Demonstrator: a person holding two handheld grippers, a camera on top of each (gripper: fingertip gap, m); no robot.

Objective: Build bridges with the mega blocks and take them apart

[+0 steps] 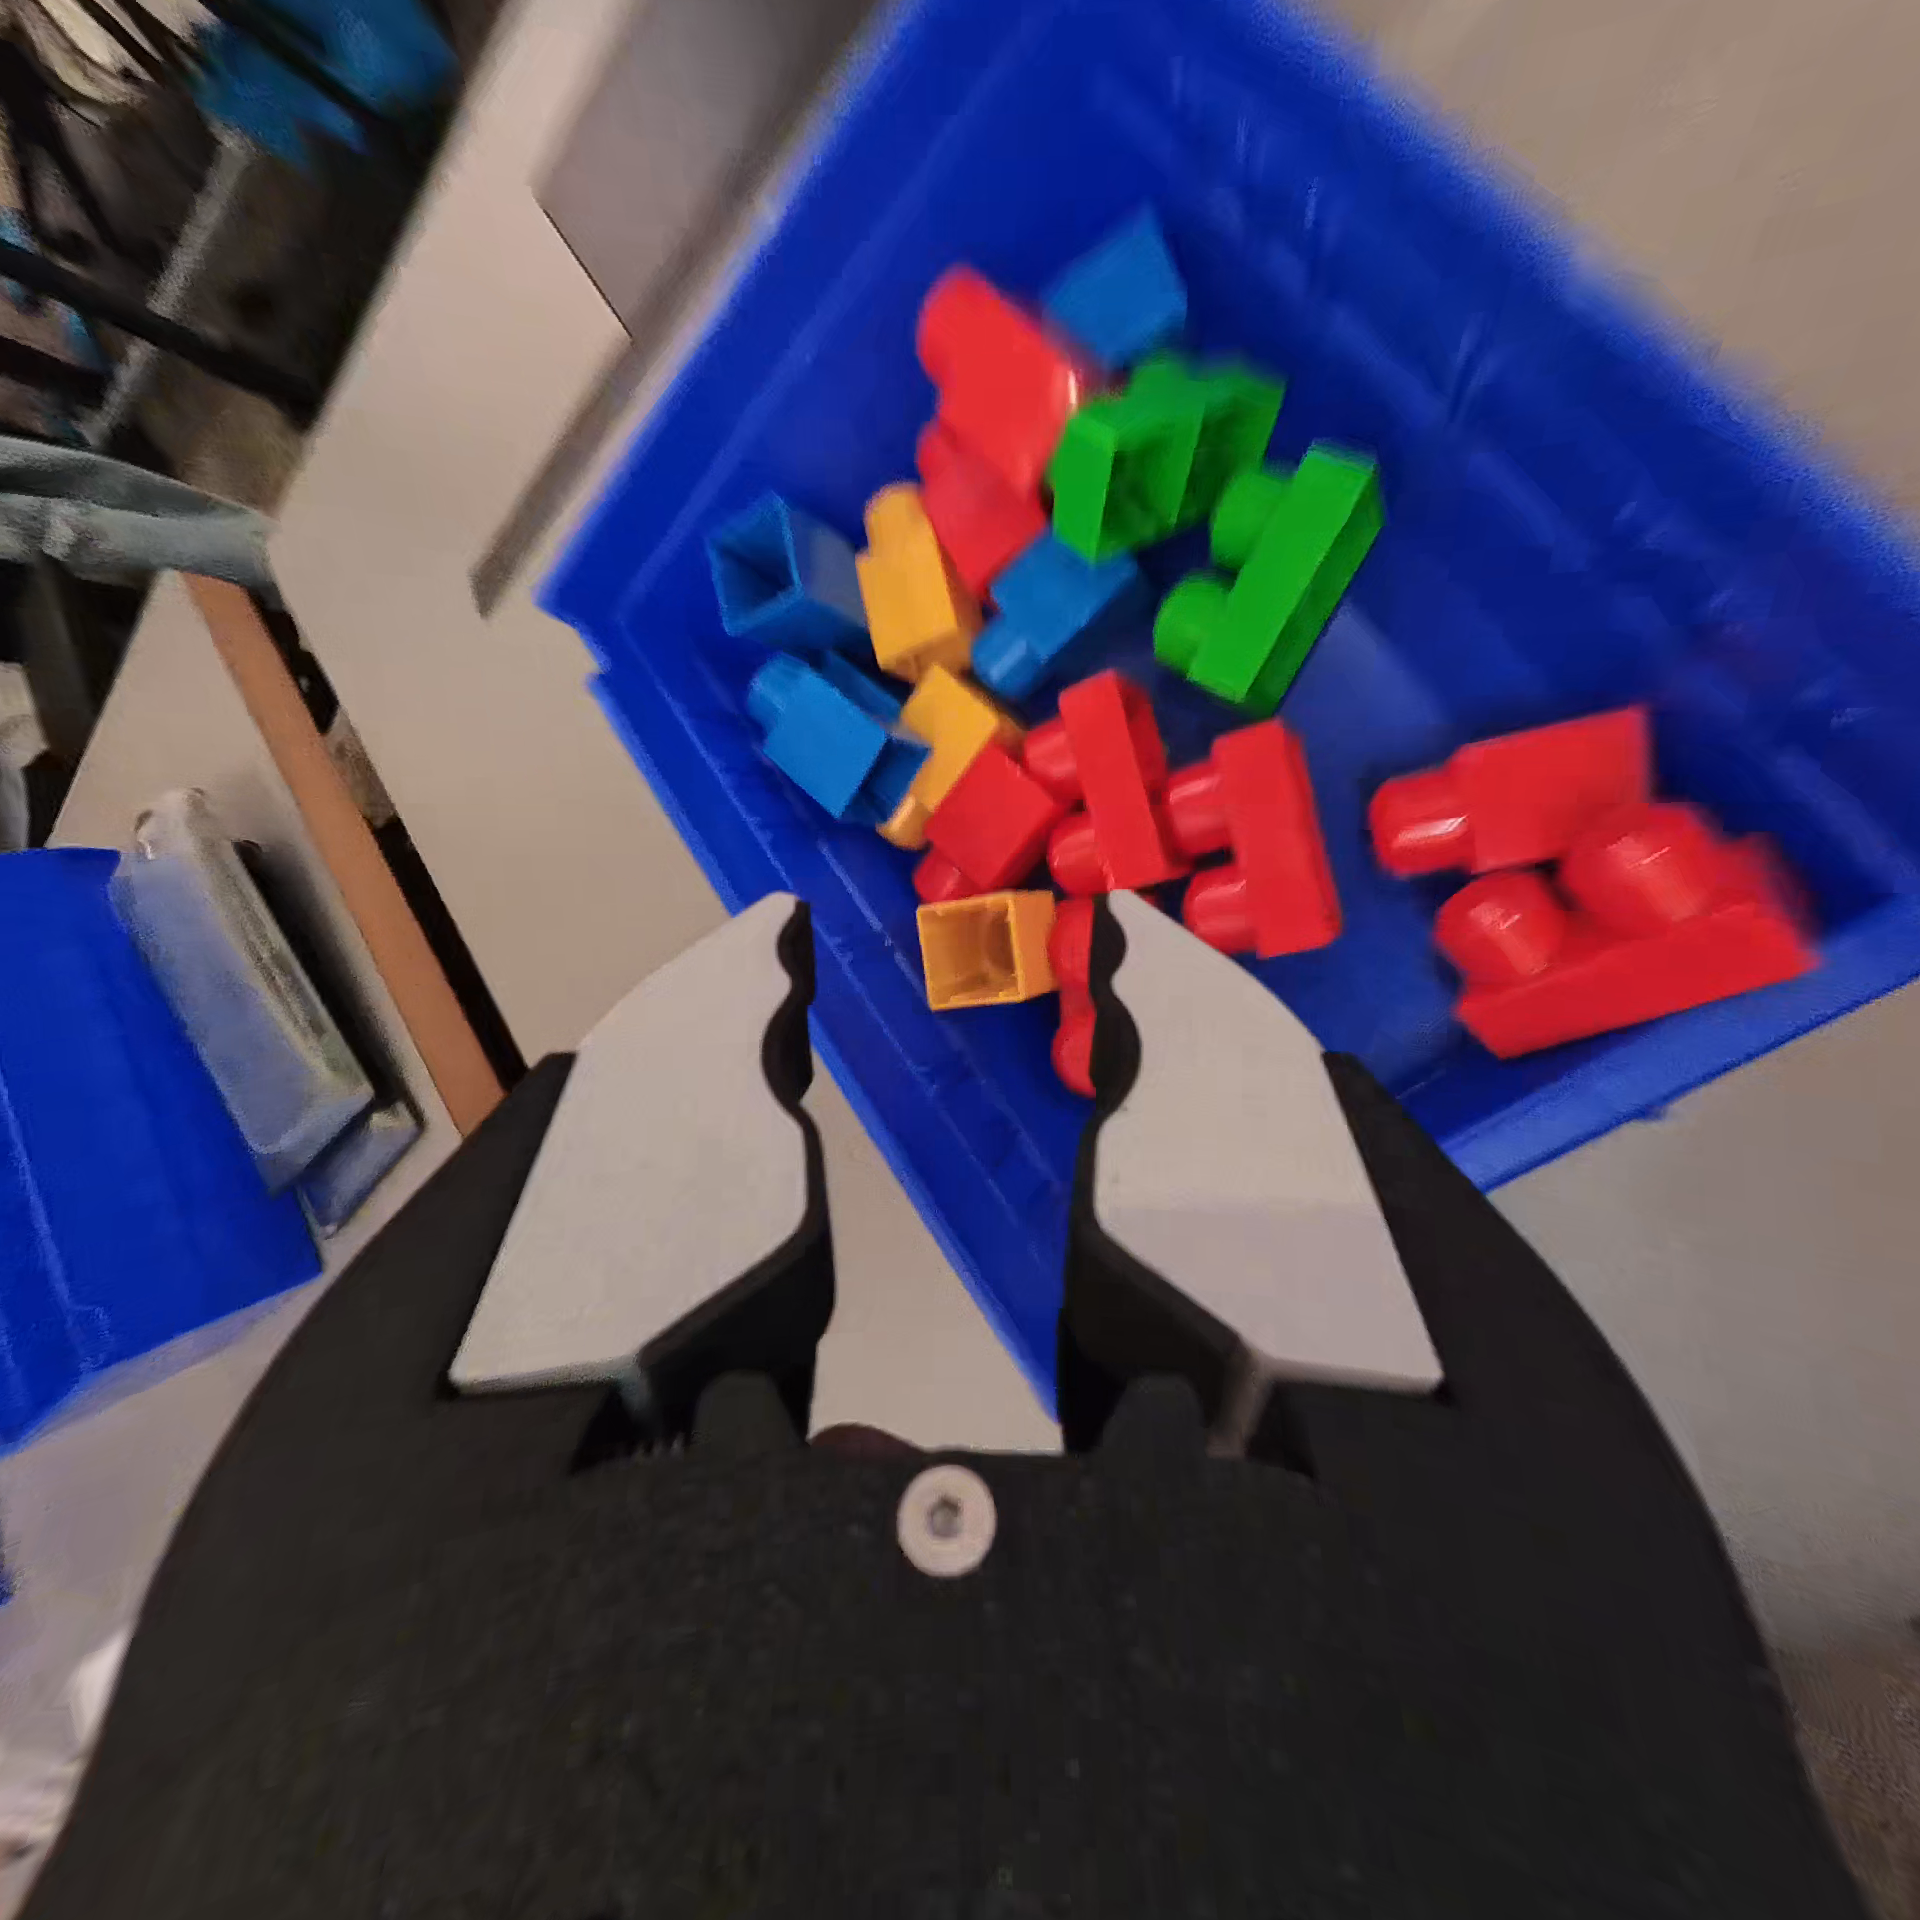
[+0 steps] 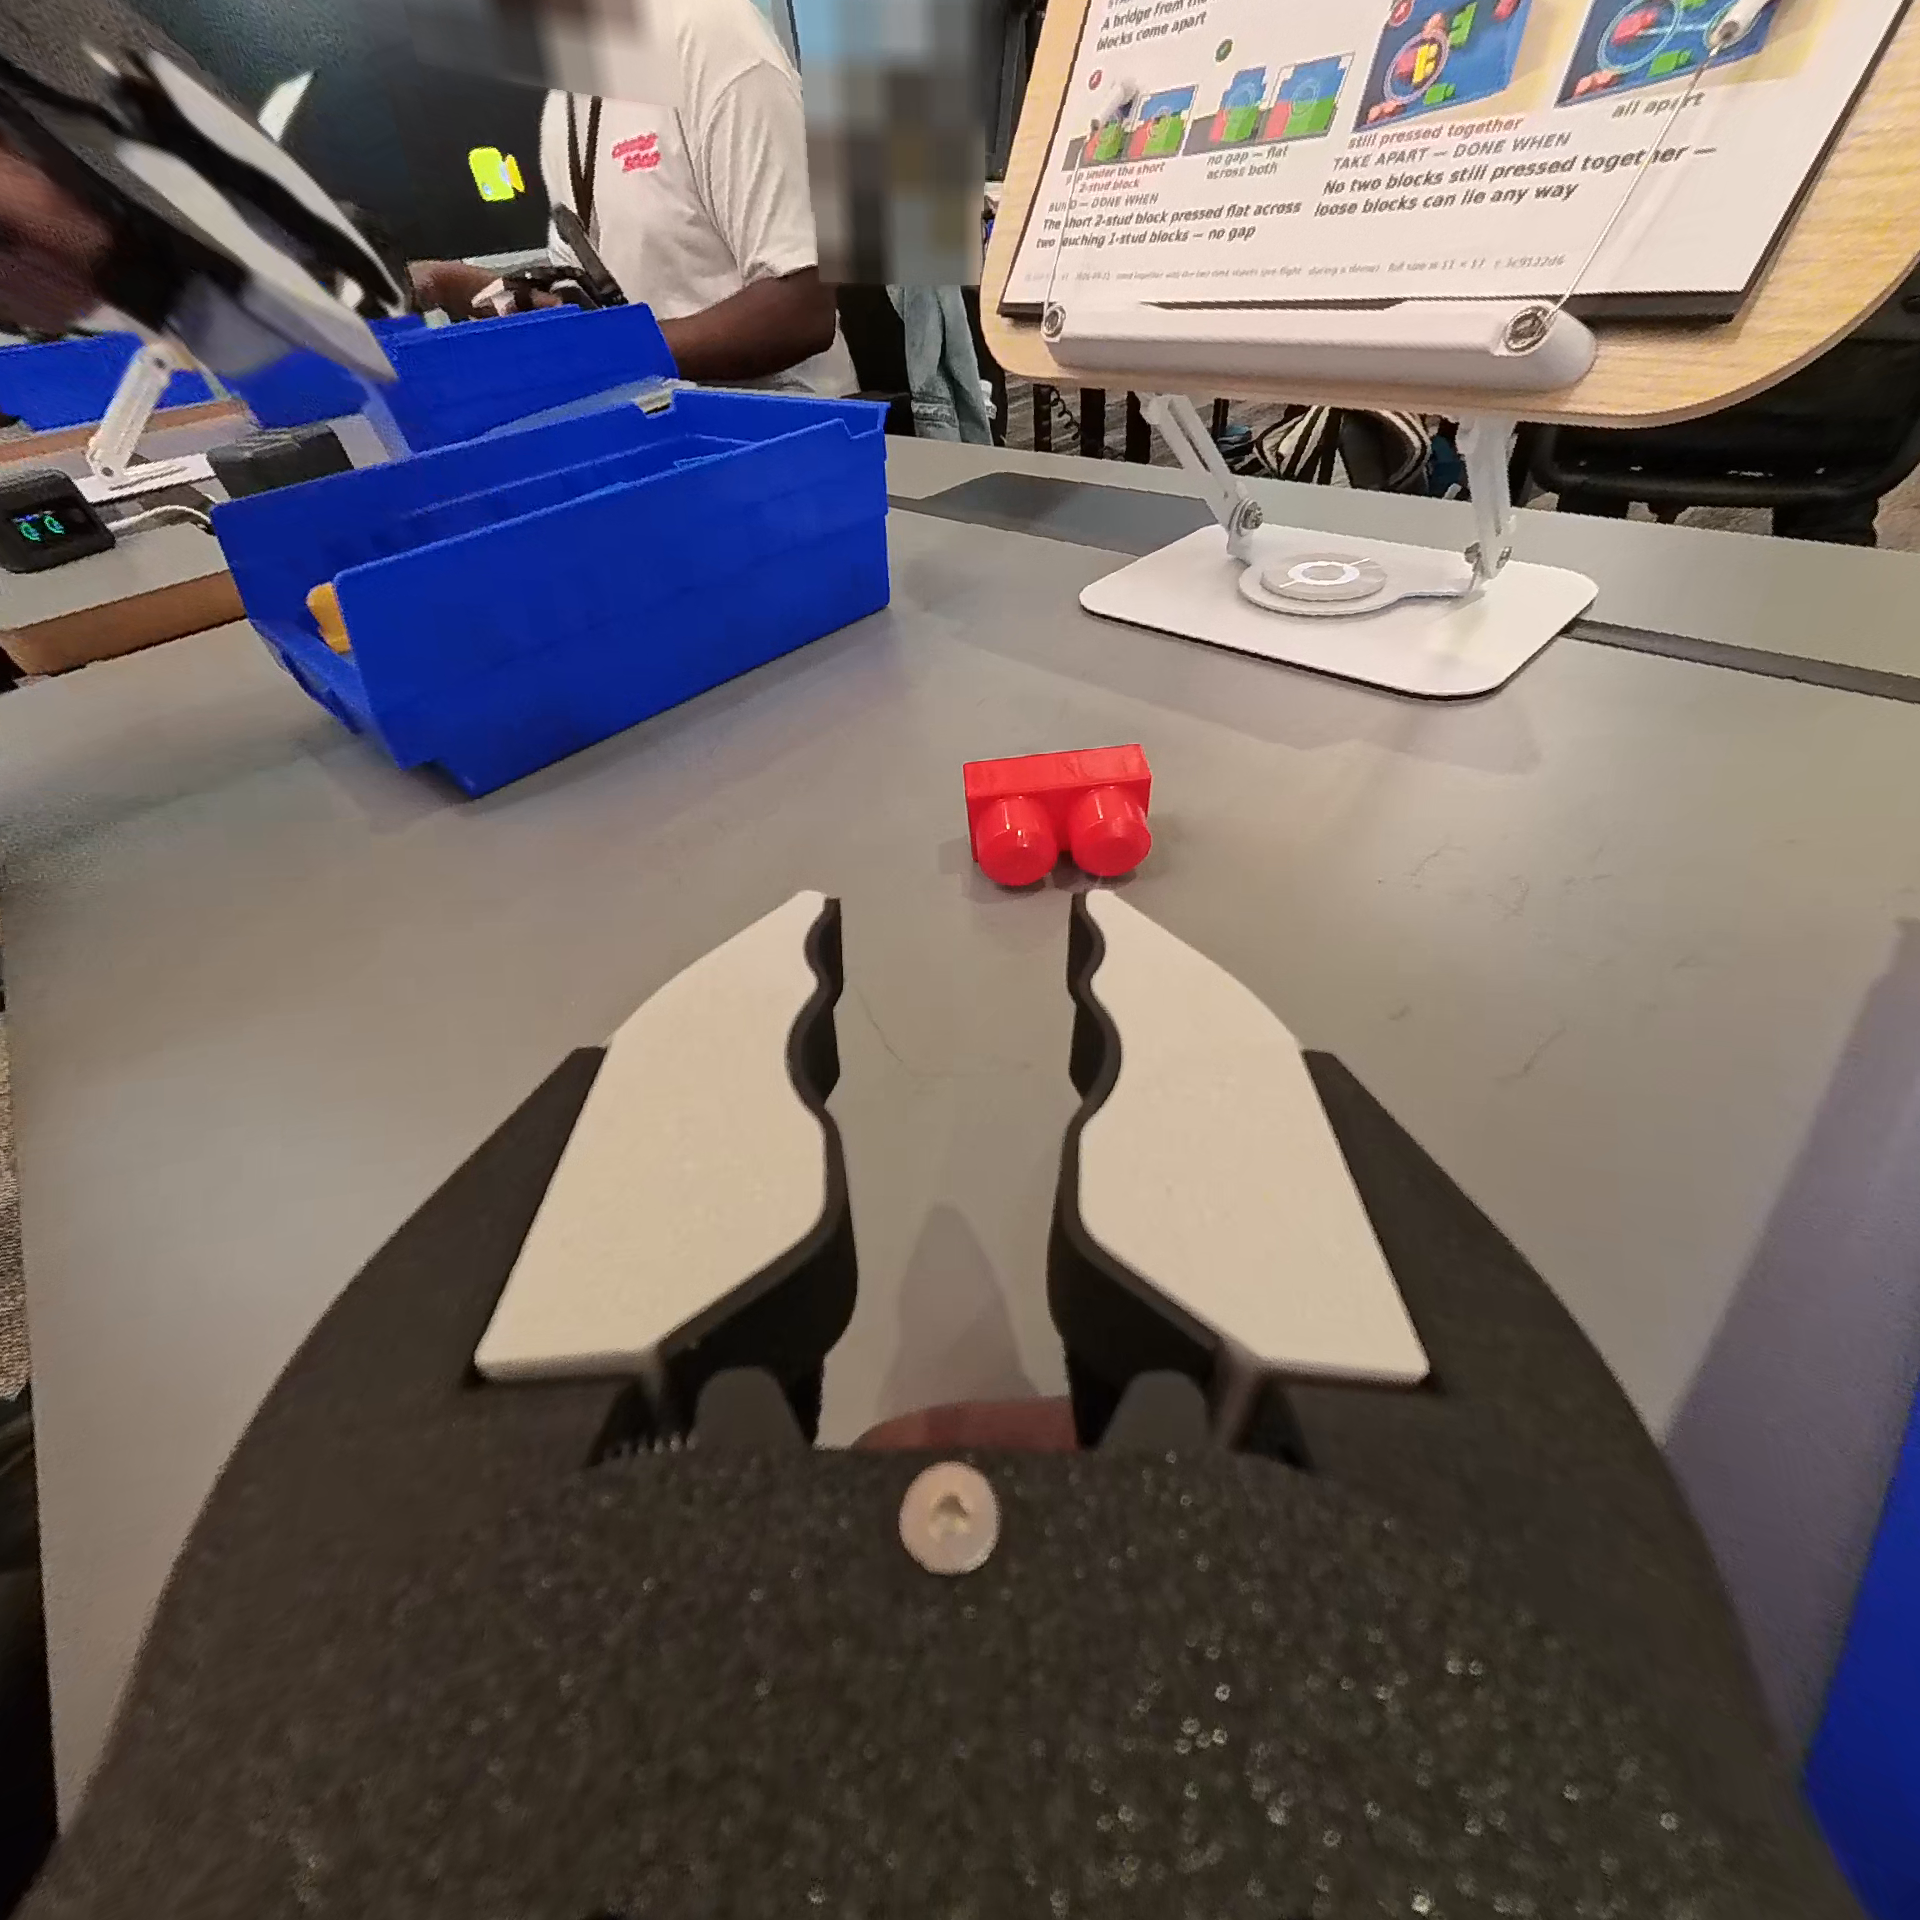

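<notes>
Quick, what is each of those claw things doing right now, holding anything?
Left gripper: open, empty, over the blue bin of blocks.
Right gripper: open, empty, just short of the red two-stud block on the table.

Grey table [image 2: 1455,935] carries everything; blue bin [image 2: 582,623] sits on it at left, loose blocks inside; single red two-stud block [image 2: 1058,810] lies on its side on bare tabletop, apart from bin; white stand base [image 2: 1340,613] rests farther back right, holding a tilted instruction board [image 2: 1455,208].
</notes>
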